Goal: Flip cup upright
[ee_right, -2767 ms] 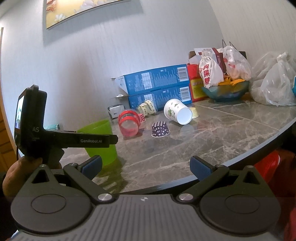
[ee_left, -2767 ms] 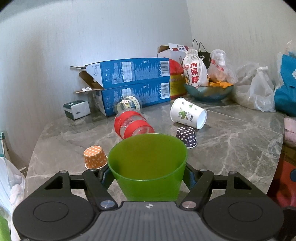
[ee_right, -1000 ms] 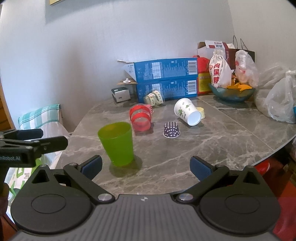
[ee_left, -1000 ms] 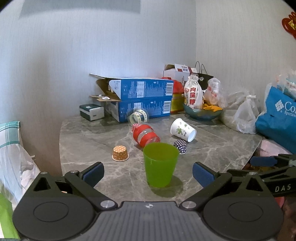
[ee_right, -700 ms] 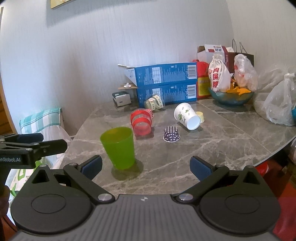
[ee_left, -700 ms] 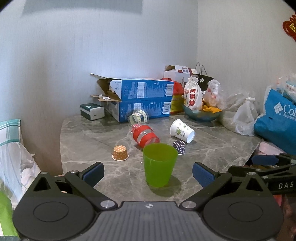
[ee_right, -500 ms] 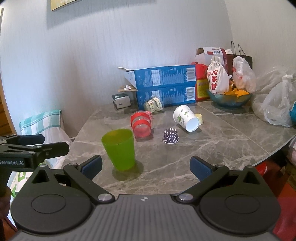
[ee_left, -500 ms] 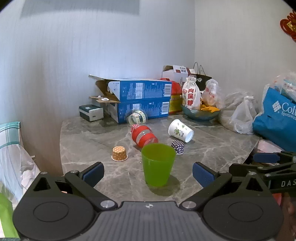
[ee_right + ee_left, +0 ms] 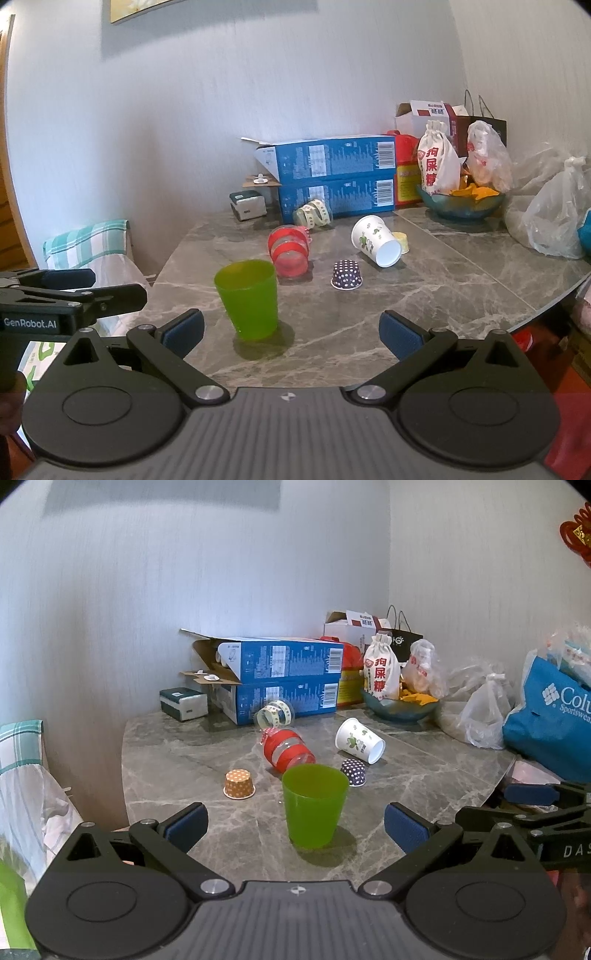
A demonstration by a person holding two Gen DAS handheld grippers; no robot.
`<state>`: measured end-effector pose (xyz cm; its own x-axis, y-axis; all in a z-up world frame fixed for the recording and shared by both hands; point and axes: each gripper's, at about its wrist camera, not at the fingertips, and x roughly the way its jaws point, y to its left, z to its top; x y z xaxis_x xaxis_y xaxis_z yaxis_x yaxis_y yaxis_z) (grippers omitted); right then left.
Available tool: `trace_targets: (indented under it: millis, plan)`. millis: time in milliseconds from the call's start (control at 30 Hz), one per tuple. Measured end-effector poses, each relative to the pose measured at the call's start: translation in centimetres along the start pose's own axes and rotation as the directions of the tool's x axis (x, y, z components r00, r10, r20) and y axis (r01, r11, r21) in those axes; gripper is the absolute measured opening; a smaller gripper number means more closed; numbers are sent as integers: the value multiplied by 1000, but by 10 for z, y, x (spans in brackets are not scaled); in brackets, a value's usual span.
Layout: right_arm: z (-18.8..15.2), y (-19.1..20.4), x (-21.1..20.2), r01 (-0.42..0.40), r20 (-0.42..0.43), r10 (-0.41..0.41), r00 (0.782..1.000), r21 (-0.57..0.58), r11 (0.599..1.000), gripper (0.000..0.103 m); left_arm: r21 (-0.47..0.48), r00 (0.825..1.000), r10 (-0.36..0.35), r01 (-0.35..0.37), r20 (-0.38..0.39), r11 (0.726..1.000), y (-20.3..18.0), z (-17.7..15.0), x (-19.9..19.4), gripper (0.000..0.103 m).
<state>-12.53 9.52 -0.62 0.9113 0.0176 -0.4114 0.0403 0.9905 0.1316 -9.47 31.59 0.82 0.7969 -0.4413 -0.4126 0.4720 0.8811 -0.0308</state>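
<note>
Translucent green plastic cup (image 9: 314, 805) stands upright, mouth up, on the grey marbled stone desk (image 9: 184, 753), low centre of the left wrist view and lower left of centre in the right wrist view (image 9: 248, 298); nothing touches it. Left gripper (image 9: 294, 823) is released, blue pads spread wide with the cup dead ahead between them but clear of both, near. Right gripper (image 9: 291, 331) is also released and empty; from it the cup sits ahead and off to the left, close to its left pad, so judged from this the left gripper is the better lined up, long axis of the cup vertical and straight along its approach. Green cup looks done. Other cups not yet upright: red-banded clear plastic cup (image 9: 287, 750) on its side just behind the green one, mouth toward the cameras; white paper cup with green print (image 9: 359, 740) on its side right of centre, mouth pointing lower right; patterned clear cup (image 9: 274, 715) on its side against the stacked blue cardboard boxes (image 9: 280, 677); orange dotted paper cup (image 9: 239, 784) and dark purple dotted paper cup (image 9: 354, 772) upside down either side. Likely next target is one of those; which, cannot tell.
</note>
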Motion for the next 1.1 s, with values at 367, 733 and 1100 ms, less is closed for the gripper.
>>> trace_targets:
  millis: [367, 733, 1100]
  plan:
    - [-1, -1, 1, -4, -8, 4, 1000, 4, 1000, 102, -7, 1000, -2, 2, -17, 1000, 3, -2, 3, 102]
    - [-1, 0, 4, -21, -14, 22, 1000, 14, 1000, 102, -9, 1000, -1, 1, -30, 1000, 4, -5, 10, 102]
    - [-2, -1, 9, -30, -21, 31, 999, 21, 999, 102, -22, 999, -4, 4, -40, 1000, 9, -6, 15, 102]
